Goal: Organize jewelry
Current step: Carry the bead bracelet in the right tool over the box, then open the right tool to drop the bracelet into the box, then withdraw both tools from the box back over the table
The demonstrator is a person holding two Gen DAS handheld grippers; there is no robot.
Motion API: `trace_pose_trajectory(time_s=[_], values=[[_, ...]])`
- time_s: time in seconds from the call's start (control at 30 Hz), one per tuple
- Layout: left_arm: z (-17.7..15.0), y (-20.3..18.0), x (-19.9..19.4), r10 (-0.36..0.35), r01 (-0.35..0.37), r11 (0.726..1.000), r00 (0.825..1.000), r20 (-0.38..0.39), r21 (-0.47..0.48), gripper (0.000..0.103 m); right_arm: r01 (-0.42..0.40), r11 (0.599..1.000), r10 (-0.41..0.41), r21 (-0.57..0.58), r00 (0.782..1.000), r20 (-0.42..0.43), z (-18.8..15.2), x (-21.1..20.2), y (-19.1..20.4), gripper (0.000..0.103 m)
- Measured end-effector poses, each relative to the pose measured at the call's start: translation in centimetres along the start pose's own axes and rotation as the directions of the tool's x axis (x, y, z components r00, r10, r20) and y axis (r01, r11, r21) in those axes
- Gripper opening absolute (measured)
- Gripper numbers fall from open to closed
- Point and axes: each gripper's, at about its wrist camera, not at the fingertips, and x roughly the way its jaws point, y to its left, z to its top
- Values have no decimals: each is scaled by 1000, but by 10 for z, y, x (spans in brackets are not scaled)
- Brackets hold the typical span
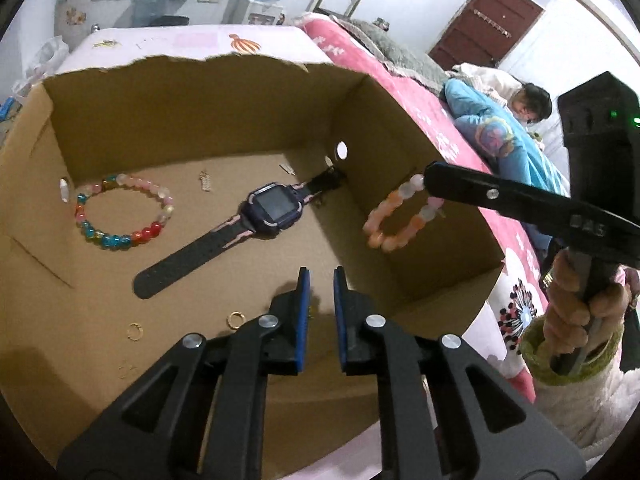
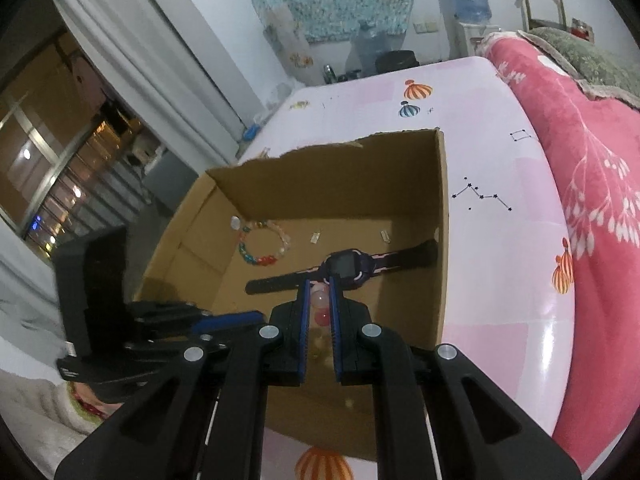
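Observation:
An open cardboard box (image 1: 384, 128) holds a multicoloured bead bracelet (image 1: 120, 212), a dark smartwatch (image 1: 272, 212) with a pink-trimmed strap, two gold rings (image 1: 235, 319) and small clips. My right gripper (image 1: 426, 178) is shut on a pink-and-orange bead bracelet (image 1: 394, 220) and holds it in the air over the box's right side. In the right wrist view that bracelet (image 2: 320, 302) sits pinched between the pads (image 2: 305, 312), above the watch (image 2: 344, 266). My left gripper (image 1: 320, 276) is slightly open and empty, over the box's near part.
The box (image 2: 442, 216) stands on a pink table cover with balloon prints (image 2: 500, 240). A red floral blanket (image 2: 600, 184) lies on the bed to the right. A person in blue (image 1: 508, 128) lies there. The box's far rim is torn.

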Motion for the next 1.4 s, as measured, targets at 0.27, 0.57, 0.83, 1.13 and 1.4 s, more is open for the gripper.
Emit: trace_pose_trajectory(time_s=[0.27, 0.57, 0.83, 1.13, 1.4], values=[[-11, 8, -61, 53, -57, 998, 985, 166, 18, 34, 194, 980, -195, -40, 980, -32, 6, -3, -4, 17], [-23, 36, -128, 163, -149, 986, 935, 314, -69, 74, 183, 979, -191, 91, 977, 94, 0, -50, -25, 51], [-43, 99, -115, 134, -59, 946, 967, 218, -320, 81, 49, 960, -42, 274, 999, -30, -32, -19, -60, 52], [-56, 86, -101, 77, -20, 951, 982, 175, -309, 82, 29, 964, -11, 265, 998, -66, -48, -14, -42, 52], [-76, 70, -115, 48, -3, 957, 988, 148, -289, 82, 53, 949, -39, 312, 998, -50, -84, -44, -36, 52]])
